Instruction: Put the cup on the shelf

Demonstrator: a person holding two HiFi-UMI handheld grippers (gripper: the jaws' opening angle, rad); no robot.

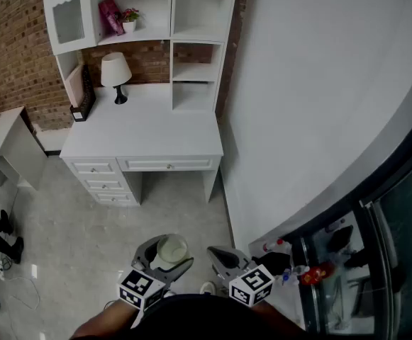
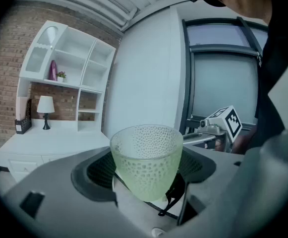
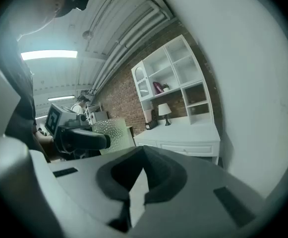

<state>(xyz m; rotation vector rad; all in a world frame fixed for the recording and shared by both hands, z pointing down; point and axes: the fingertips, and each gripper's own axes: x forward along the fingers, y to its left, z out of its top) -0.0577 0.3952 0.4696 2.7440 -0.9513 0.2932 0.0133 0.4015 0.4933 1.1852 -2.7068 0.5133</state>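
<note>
Upright cup [image 2: 146, 160], mouth up, long axis vertical, pinched low on its wall by left gripper [image 1: 164, 259], jaws spread wide round it. Jaws of right gripper [image 3: 143, 175] pressed together, nothing between. Head view: only cup rim and inside, well apart from shelf [image 1: 145, 37] above desk [image 1: 145, 129]. Left gripper view adds dimpled pale-green wall.

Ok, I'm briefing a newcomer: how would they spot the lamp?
Find the white desk against the brick wall. Towards its left stands the lamp. Unlike the dark rack beside it, it has a white shade on a black stem.
</note>
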